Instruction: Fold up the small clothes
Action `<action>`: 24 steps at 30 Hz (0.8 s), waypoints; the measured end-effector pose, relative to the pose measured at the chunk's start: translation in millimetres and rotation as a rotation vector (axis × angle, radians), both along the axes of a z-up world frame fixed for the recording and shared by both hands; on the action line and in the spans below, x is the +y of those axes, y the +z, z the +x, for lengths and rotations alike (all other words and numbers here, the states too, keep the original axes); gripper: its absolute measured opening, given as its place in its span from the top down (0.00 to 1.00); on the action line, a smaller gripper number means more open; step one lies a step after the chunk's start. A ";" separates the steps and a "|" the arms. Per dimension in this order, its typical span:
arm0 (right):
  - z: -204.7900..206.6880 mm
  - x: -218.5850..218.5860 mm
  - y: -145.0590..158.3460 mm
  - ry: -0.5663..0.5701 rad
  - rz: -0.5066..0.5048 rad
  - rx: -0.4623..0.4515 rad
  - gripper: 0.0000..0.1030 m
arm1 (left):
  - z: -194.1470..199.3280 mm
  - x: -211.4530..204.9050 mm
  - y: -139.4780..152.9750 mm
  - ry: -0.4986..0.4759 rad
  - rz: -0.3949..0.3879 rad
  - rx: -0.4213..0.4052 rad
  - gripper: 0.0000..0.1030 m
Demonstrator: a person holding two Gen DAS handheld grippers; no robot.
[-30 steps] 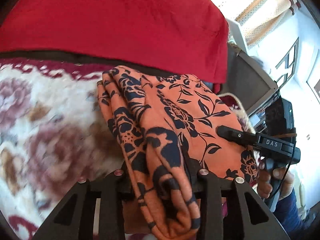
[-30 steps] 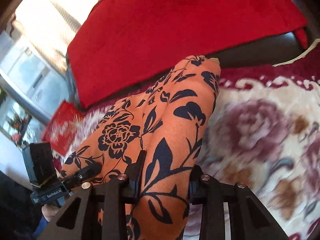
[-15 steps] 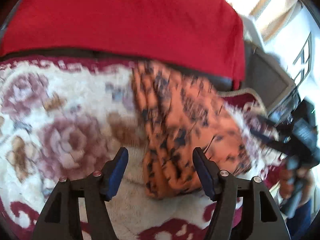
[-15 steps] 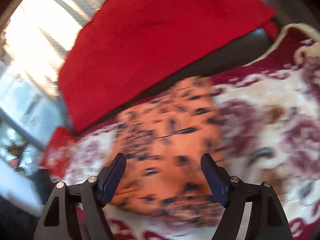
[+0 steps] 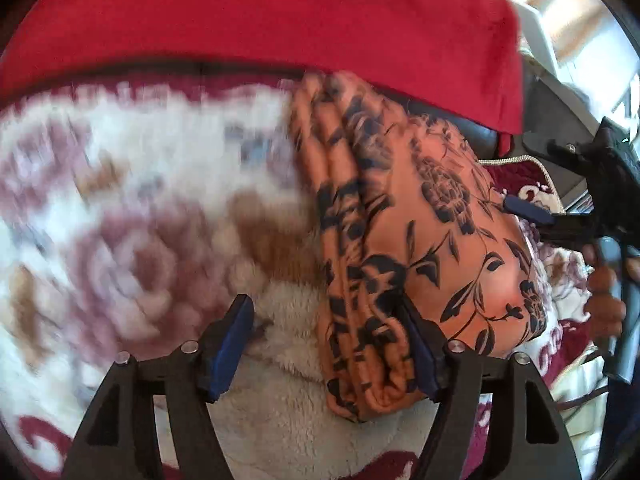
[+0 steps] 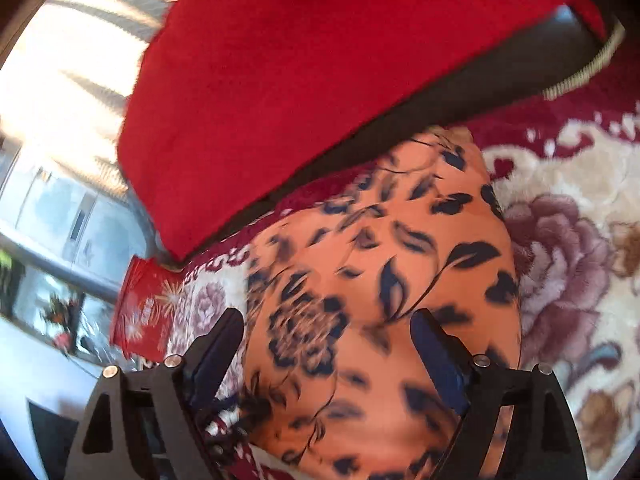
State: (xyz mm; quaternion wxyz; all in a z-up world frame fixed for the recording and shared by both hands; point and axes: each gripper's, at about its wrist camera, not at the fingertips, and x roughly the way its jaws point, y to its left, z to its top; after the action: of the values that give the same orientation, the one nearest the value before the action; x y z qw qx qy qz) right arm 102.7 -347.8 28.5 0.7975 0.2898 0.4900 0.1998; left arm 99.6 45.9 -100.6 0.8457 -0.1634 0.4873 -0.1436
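Note:
An orange garment with a dark floral print [image 5: 408, 240] lies folded in a thick bundle on a fluffy floral blanket [image 5: 132, 216]. My left gripper [image 5: 328, 340] is open, its jaws wide apart just above the garment's near left edge, holding nothing. In the right wrist view the same garment [image 6: 380, 280] fills the middle. My right gripper [image 6: 326, 344] is open over its near end, holding nothing. The right gripper also shows in the left wrist view [image 5: 568, 216], by the garment's right side.
A red cloth [image 5: 260, 12] covers the dark sofa back [image 6: 460, 92] behind the blanket. A red printed packet [image 6: 140, 312] lies at the blanket's left end. Bright windows [image 6: 60, 80] are beyond.
Both grippers were shut on the garment a second ago. They have opened, let it drop onto the blanket, and drawn back slightly.

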 end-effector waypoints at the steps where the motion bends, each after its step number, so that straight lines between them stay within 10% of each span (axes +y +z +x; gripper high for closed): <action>1: 7.4 -4.9 -9.4 -0.020 -0.008 0.034 0.15 | -2.6 3.8 5.6 0.008 -0.017 -0.010 0.29; 8: -10.5 -13.9 0.4 0.009 0.048 -0.049 0.15 | 33.3 -1.1 58.8 -0.054 -0.008 -0.177 0.28; 13: -7.1 -14.8 -13.3 -0.002 0.026 -0.020 0.15 | 94.0 7.1 9.4 -0.001 -0.023 0.000 0.25; 16: -10.2 -29.0 -21.4 -0.029 0.083 -0.010 0.15 | 78.1 10.6 14.9 0.027 -0.027 -0.030 0.23; 24: -91.8 -8.8 34.0 -0.083 -0.136 -0.203 0.15 | -12.0 5.9 77.0 0.041 0.137 -0.240 0.14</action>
State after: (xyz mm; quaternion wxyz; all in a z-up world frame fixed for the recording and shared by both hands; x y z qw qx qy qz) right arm 10.9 -356.7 62.5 0.8684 0.2333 0.4068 0.1611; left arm 87.5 51.8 -23.6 0.9098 -0.0970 0.3879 -0.1113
